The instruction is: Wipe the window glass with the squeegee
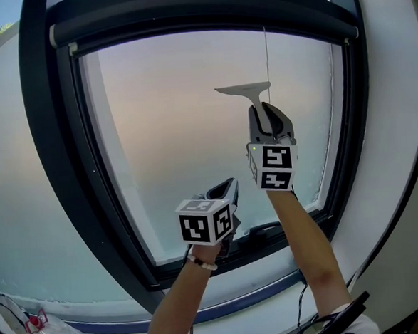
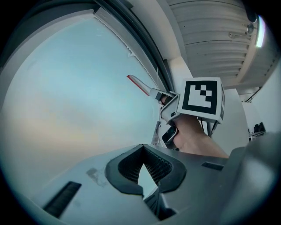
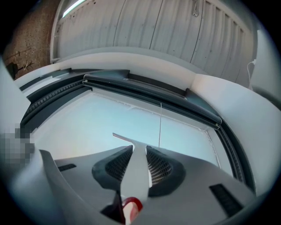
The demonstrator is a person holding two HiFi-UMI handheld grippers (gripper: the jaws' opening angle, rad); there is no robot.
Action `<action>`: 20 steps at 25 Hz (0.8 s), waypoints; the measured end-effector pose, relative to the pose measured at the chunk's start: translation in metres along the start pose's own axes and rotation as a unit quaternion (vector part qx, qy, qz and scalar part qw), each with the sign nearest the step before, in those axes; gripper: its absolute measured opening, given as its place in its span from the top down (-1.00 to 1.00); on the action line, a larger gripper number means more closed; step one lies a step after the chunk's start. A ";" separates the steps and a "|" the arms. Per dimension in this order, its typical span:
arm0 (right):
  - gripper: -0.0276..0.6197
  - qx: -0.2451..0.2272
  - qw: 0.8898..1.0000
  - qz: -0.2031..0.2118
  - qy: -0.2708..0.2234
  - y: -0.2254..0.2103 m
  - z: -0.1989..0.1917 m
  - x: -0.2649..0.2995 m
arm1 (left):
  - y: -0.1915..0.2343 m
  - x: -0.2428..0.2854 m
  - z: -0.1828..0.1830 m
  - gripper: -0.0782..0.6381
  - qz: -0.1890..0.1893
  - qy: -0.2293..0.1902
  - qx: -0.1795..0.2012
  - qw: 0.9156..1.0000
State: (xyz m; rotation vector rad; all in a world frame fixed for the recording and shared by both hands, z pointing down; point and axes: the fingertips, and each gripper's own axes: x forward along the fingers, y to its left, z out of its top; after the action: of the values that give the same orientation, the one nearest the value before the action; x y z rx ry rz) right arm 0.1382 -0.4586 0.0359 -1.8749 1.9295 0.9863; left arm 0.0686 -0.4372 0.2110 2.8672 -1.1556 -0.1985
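My right gripper (image 1: pixel 267 114) clamps the squeegee (image 1: pixel 244 90), blade high on the glass (image 1: pixel 171 130), right side. I judge a downward stroke comes next, with steady pressure. My left gripper (image 1: pixel 227 190) is closed and empty.

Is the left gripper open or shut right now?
Shut and empty: on the left gripper the jaw tips touch and nothing sits between the pads.

- Window glass (image 1: pixel 171 130): smooth, with a hazy, frosted-looking sheen.
- Window frame (image 1: pixel 46 138): dark, matt, smooth.
- Squeegee (image 1: pixel 246 91): smooth pale grey plastic, faintly glossy.
- Right gripper (image 3: pixel 137 162): matt grey plastic with dark ribbed pads (image 3: pixel 160 169).
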 end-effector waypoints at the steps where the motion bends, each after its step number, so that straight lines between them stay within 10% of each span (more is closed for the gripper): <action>1: 0.64 -0.002 1.000 0.000 0.004 0.002 -0.006 -0.005 | 0.001 -0.001 -0.006 0.79 -0.001 0.003 -0.005 1.000; 20: 0.64 -0.013 0.998 0.021 0.063 0.032 -0.093 -0.088 | 0.002 -0.022 -0.100 0.79 0.005 0.058 -0.059 0.997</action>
State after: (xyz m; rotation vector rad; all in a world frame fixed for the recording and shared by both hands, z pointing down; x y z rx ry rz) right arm 0.1422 -0.4522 0.1671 -1.9627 2.0445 0.9285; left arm 0.0648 -0.4239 0.3124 2.7300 -1.0996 -0.0958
